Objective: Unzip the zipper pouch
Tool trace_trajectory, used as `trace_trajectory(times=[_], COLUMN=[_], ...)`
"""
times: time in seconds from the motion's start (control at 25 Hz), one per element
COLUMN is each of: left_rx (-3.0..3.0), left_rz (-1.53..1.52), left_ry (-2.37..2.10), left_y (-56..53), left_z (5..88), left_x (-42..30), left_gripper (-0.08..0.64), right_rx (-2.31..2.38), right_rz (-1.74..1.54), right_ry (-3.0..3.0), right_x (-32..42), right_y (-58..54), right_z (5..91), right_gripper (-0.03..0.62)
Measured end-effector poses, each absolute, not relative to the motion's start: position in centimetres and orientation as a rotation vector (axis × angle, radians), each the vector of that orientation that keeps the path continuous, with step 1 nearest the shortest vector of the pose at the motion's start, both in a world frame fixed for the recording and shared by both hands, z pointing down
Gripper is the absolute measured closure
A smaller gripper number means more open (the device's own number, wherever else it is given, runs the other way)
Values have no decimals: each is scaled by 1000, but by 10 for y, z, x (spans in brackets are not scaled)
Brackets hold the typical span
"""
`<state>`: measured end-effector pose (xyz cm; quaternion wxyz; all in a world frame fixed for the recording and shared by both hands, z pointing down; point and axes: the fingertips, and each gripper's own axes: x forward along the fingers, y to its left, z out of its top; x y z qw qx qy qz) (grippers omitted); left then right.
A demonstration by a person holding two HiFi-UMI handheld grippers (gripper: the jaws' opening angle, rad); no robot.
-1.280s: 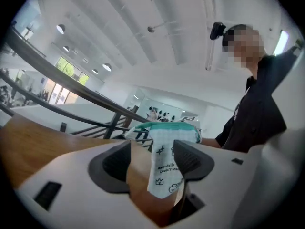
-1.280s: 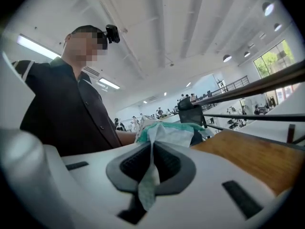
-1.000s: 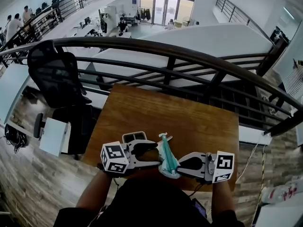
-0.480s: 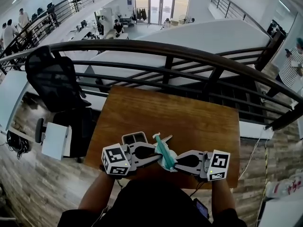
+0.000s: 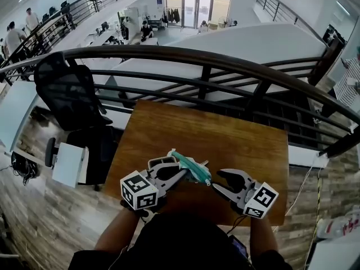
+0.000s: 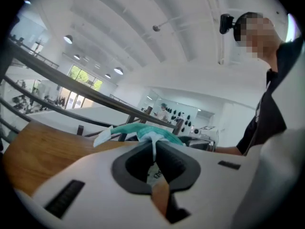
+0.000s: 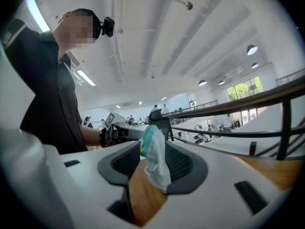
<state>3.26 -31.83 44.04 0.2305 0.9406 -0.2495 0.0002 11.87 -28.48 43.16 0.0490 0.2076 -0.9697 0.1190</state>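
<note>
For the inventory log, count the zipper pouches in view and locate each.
1. The zipper pouch is held above the wooden table by the left tongs, which have just closed on it. None other shows.

Open-plan office, mezzanine level. Wood surface (image 5: 225,134) set against a dark railing (image 5: 202,58); black office chair (image 5: 67,89) at 10 o'clock. Below, at 12 o'clock: desks (image 5: 107,35) with seated people (image 5: 146,31), glass entrance doors (image 5: 191,7). High white ceiling, round lamps (image 6: 118,71).

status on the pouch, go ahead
Left gripper shut on zipper pouch. Right gripper jaws just opened, pouch end between them, ungripped. Pouch above the table, nothing in the way.
</note>
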Motion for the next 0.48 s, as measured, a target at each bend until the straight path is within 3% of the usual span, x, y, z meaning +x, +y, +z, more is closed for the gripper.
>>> trace_trajectory(times=[0.16,0.48], left_rx=[2455,2338], left_rz=[-118,-299], left_ry=[-747,-699], left_y=[-334,-344], left_z=[435,407], left_x=[23,21], left_gripper=[534,535], right_rx=[776,1052], right_rz=[195,-221], right_ry=[-2916,-2826], right_x=[116,92], right_y=[-290,-310], right_z=[435,430], right_gripper=[365,344])
